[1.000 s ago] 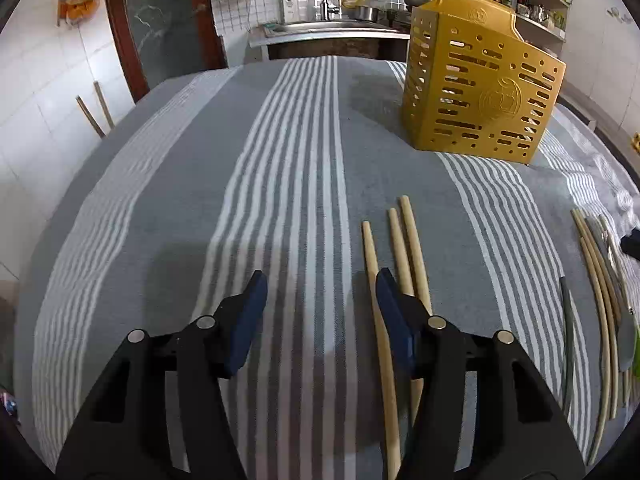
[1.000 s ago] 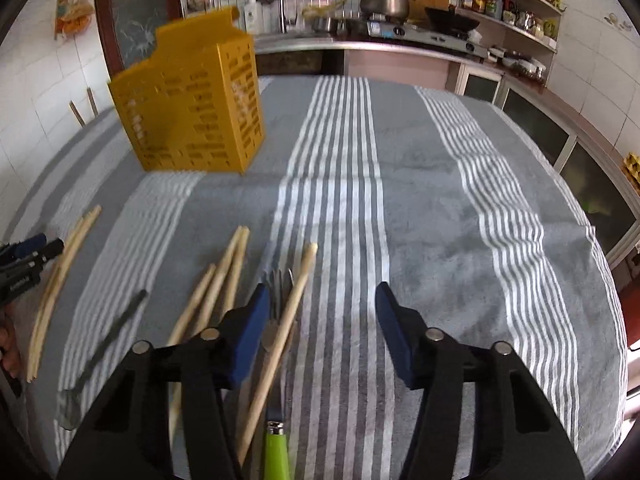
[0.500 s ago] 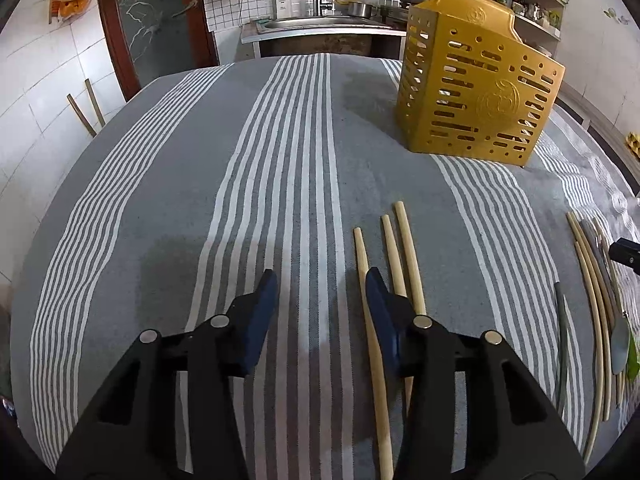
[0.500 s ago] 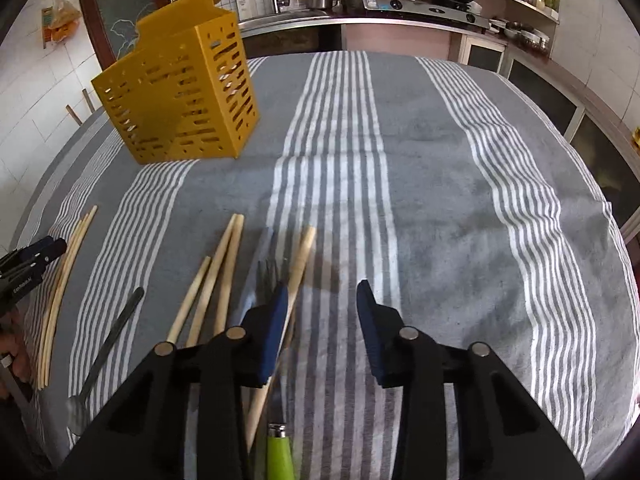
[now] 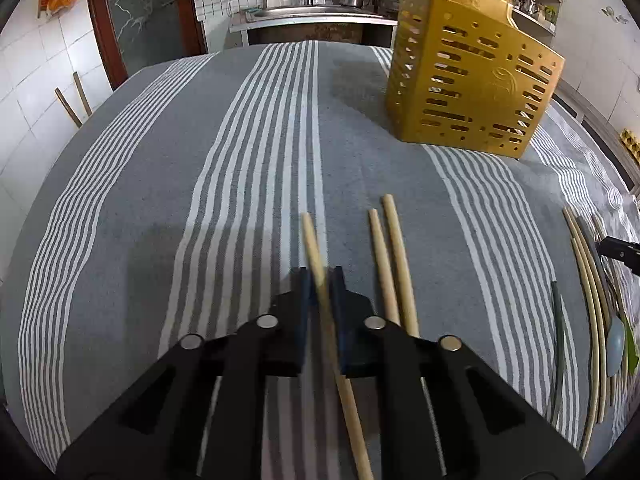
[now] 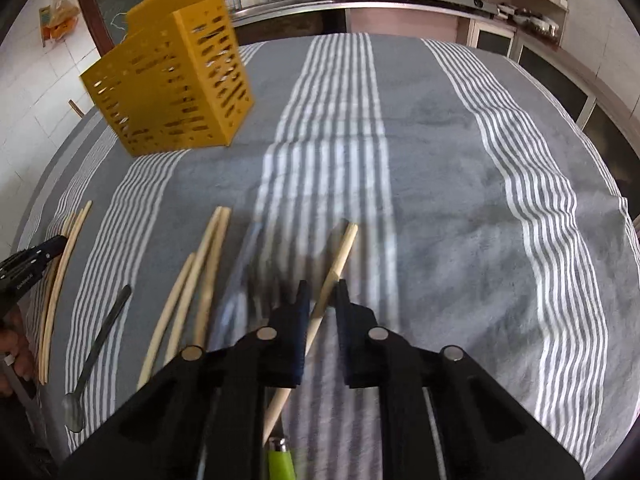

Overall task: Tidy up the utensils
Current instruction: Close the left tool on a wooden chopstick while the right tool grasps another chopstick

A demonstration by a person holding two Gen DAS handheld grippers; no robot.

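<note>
My left gripper (image 5: 321, 280) is shut on a wooden chopstick (image 5: 316, 252) that runs out ahead between the pads. Two more chopsticks (image 5: 390, 256) lie just to its right. My right gripper (image 6: 320, 294) is shut on another chopstick (image 6: 340, 252). Three chopsticks (image 6: 200, 276) lie to its left, and a green-handled utensil (image 6: 280, 460) lies under the gripper. The yellow slotted utensil holder (image 5: 468, 76) stands at the back of the table; it also shows in the right wrist view (image 6: 172, 76).
A grey striped cloth (image 5: 240, 160) covers the table. A metal spoon (image 6: 96, 352) and thin curved sticks (image 6: 60, 284) lie at the left of the right wrist view. The kitchen counter and sink (image 5: 304, 16) are behind the table.
Both grippers went from open to shut, each closing on a chopstick. The left moved right over its chopstick; the right view is blurred with motion.
</note>
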